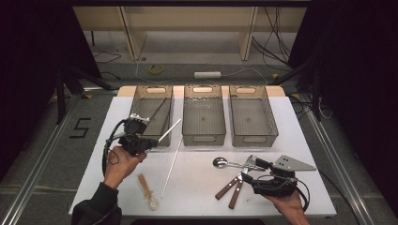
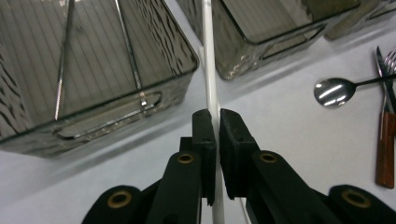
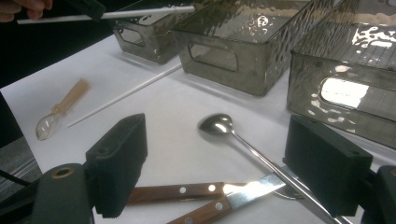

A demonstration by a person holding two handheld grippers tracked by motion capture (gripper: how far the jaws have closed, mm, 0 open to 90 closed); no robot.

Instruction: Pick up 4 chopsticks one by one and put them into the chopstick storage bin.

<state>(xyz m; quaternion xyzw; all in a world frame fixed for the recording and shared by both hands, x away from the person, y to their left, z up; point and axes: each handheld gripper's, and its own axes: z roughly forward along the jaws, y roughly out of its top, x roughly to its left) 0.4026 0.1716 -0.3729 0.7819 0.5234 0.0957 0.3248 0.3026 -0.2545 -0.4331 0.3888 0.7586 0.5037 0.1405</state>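
At the left of the table, the left gripper [image 1: 157, 138] is clamped on a white chopstick [image 2: 209, 84], holding it lifted off the tabletop just in front of the leftmost smoked-plastic bin [image 1: 152, 112], which already holds two thin metal rods [image 2: 63, 65]. A second white chopstick [image 1: 172, 166] lies on the white table [image 1: 197, 187] right of a small wooden-handled clear spoon [image 1: 147, 191]. At the right, the right gripper [image 1: 250, 171], jaws wide apart, rests over a metal spoon [image 3: 224, 128] and two wood-handled pieces of cutlery [image 3: 187, 192].
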